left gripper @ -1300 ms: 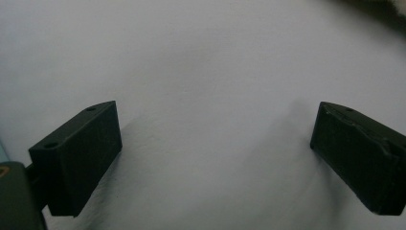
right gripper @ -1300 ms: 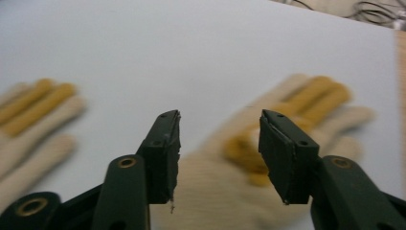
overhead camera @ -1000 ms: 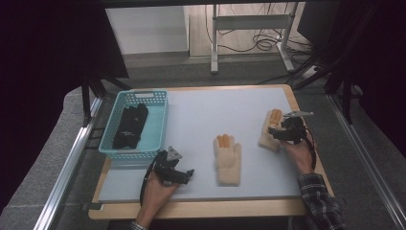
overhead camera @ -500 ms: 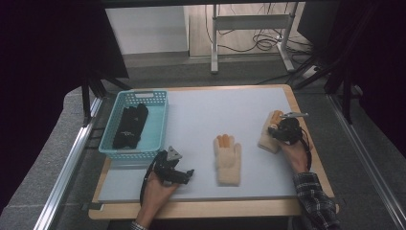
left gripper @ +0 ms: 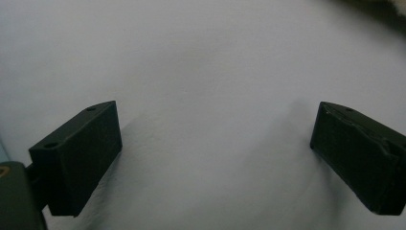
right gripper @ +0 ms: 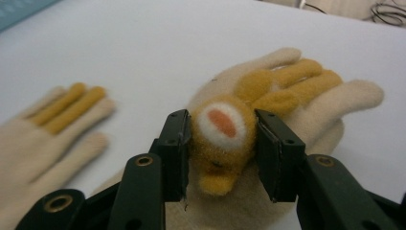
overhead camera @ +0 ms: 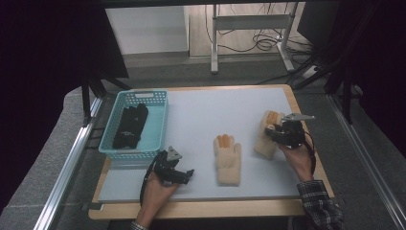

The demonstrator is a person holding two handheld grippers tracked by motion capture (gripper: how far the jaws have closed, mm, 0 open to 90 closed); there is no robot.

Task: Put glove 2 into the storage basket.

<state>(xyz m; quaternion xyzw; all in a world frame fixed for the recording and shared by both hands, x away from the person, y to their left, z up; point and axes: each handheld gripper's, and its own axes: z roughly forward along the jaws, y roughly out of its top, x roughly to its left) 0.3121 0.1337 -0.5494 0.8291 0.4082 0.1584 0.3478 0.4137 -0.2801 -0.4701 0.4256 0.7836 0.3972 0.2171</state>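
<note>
Two cream gloves with orange fingers lie on the white table top. The right glove (overhead camera: 264,142) (right gripper: 316,91) has a raised orange patch with a white and red spot. My right gripper (overhead camera: 273,133) (right gripper: 222,129) has just been closing and is now shut on that patch, its pads pressing both sides. The other glove (overhead camera: 227,158) (right gripper: 52,129) lies flat in the middle, palm down. Near the front left my left gripper (overhead camera: 187,175) (left gripper: 215,139) rests low over the bare surface, open, with nothing between its jaws.
A turquoise basket (overhead camera: 160,115) stands at the left edge with a black glove (overhead camera: 128,128) inside. The white table top (overhead camera: 215,110) has a wooden border. Metal rails run along both sides, and a desk frame with cables stands beyond the far edge.
The right gripper's jaws have closed on the right glove, and that hand has shifted slightly with it. The left hand and the middle glove have stayed put.
</note>
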